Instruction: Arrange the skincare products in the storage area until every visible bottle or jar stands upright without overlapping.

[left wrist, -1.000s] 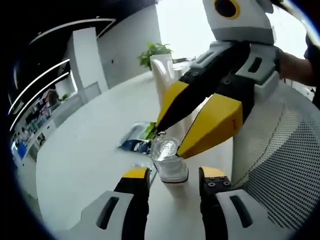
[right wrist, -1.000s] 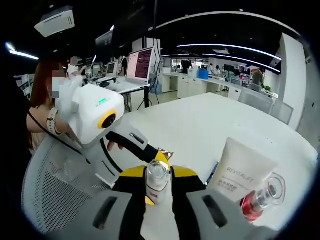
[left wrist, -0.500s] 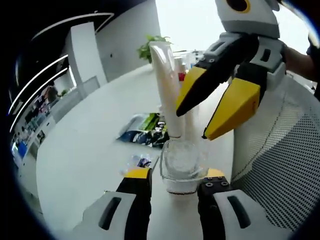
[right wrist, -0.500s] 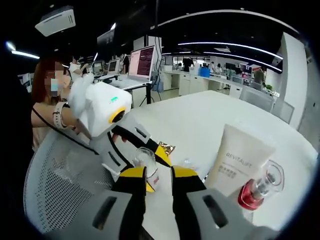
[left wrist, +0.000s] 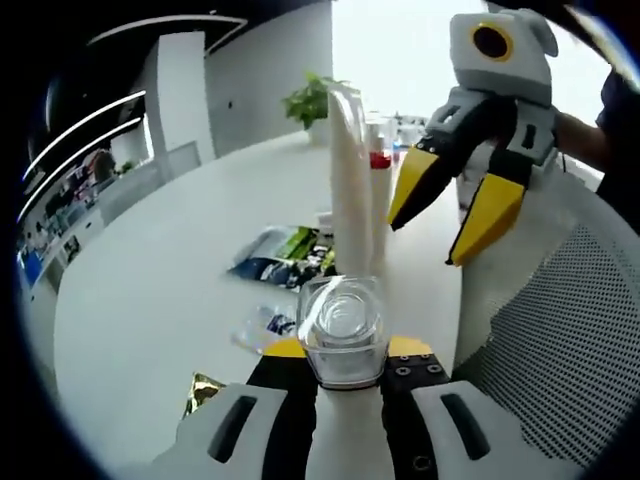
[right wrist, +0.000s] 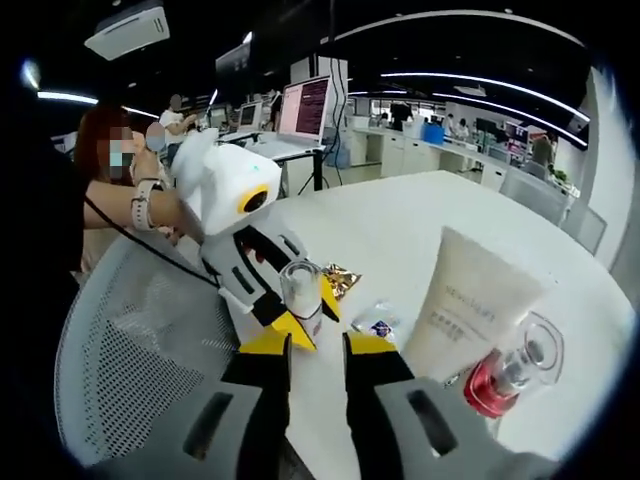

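Note:
A small clear bottle (left wrist: 343, 318) with a clear cap stands upright between my left gripper's (left wrist: 345, 355) yellow pads, which are shut on its sides. In the right gripper view the same bottle (right wrist: 300, 285) sits in the left gripper (right wrist: 300, 308), just beyond my right gripper (right wrist: 315, 345). The right gripper (left wrist: 425, 242) hangs open above the table edge, holding nothing. A tall white tube (left wrist: 350, 190) stands upright behind the bottle, with a red bottle (left wrist: 379, 158) partly hidden behind it. The tube (right wrist: 465, 300) and red bottle (right wrist: 505, 375) stand side by side.
Flat sachets lie on the white table (left wrist: 170, 290): a green and blue one (left wrist: 283, 258), a small clear one (left wrist: 262, 326) and a gold one (left wrist: 203, 392). A white mesh surface (left wrist: 560, 350) borders the table. A person (right wrist: 110, 200) holds the left gripper. Desks and monitors stand far behind.
My right gripper let go of the clear bottle and drew back and up. My left gripper moved in around the bottle and shut on it.

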A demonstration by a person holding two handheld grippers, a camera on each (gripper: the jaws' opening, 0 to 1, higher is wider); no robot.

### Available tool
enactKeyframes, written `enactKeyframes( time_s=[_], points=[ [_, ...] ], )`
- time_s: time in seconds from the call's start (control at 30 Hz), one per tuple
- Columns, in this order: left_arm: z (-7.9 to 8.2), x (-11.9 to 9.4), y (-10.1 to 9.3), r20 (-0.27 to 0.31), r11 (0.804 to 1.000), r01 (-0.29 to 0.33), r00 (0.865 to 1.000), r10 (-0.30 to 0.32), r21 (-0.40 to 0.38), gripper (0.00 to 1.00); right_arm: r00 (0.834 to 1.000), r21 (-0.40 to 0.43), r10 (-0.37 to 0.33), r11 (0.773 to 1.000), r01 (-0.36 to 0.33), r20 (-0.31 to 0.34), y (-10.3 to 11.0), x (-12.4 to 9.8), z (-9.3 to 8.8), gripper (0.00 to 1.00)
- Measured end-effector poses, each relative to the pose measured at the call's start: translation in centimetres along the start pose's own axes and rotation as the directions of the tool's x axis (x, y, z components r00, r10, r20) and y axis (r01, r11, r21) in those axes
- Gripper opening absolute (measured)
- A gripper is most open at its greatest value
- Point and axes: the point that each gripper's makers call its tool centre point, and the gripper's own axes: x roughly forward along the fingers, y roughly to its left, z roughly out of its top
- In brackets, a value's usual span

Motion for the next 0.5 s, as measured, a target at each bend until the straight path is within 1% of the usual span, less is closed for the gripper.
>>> enactKeyframes(
  time_s=[0.13, 0.23, 0.3, 0.37, 0.4, 0.5],
  points=[
    [-0.1, 0.1, 0.3, -0.003, 1.0, -0.015, 1.0, 0.015, 0.0, 0.21, 1.0, -0.027, 0.013, 1.0, -0.013, -0.026, -0.4, -1.0, -0.5, 0.21],
    [-0.4, 0.2, 0.4, -0.014, 1.0, -0.026, 1.0, 0.026, 0.01, 0.27, 0.999, -0.036, 0.028, 0.999, -0.029, -0.034, -0.5, -1.5, -0.7, 0.21],
    [-0.6, 0.2, 0.2, -0.019, 1.0, -0.017, 1.0, 0.017, 0.008, 0.31, 0.998, -0.044, 0.046, 0.998, -0.048, -0.036, -0.5, -1.9, -1.0, 0.21],
    [-0.9, 0.3, 0.3, -0.033, 1.0, -0.021, 0.999, 0.022, 0.017, 0.31, 0.997, -0.065, 0.062, 0.996, -0.065, -0.05, -0.6, -2.3, -1.5, 0.21],
    [-1.2, 0.1, 0.4, -0.051, 0.999, -0.029, 0.998, 0.031, 0.027, 0.31, 0.996, -0.081, 0.068, 0.994, -0.073, -0.059, -0.7, -2.6, -1.8, 0.21],
    [-1.3, 0.1, 0.4, -0.052, 0.999, -0.032, 0.998, 0.033, 0.012, 0.31, 0.994, -0.1, 0.086, 0.991, -0.093, -0.072, -0.9, -3.0, -2.4, 0.21]
  ],
)
